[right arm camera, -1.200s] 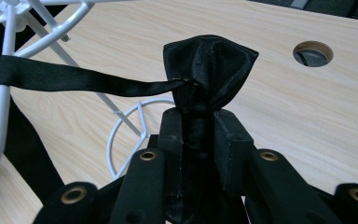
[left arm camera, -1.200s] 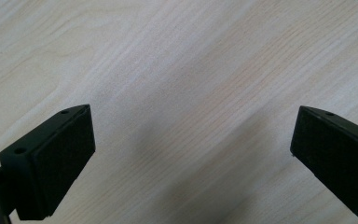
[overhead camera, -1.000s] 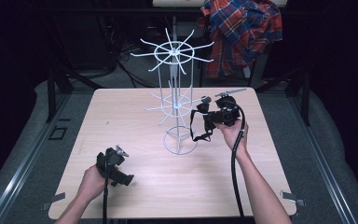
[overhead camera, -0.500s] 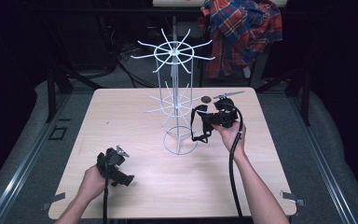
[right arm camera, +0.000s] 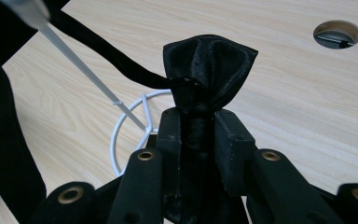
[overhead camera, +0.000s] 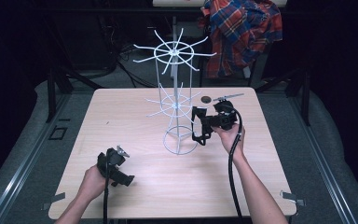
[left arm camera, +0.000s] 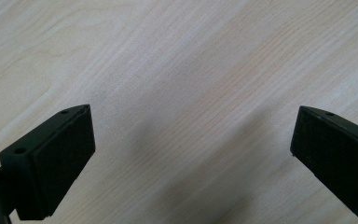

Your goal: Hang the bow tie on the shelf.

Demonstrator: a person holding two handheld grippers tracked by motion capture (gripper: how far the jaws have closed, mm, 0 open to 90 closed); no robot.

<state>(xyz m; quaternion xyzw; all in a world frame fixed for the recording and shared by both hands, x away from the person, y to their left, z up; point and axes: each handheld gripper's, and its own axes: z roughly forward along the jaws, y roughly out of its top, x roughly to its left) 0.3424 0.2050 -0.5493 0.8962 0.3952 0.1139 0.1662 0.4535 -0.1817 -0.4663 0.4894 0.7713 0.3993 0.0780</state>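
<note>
Black cloth bow (right arm camera: 208,60) sits pinched between your right gripper's (overhead camera: 200,126) jaws, held just beside the white wire rack (overhead camera: 177,100) on the wooden table (overhead camera: 121,116). Your left gripper (left arm camera: 191,154) rests low near the table's front, jaws spread wide.

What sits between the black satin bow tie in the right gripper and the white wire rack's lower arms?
Nothing visible. The right gripper holds the black satin bow tie beside the white wire rack, with open air between; its black strap hangs loose nearby and might snag.
</note>
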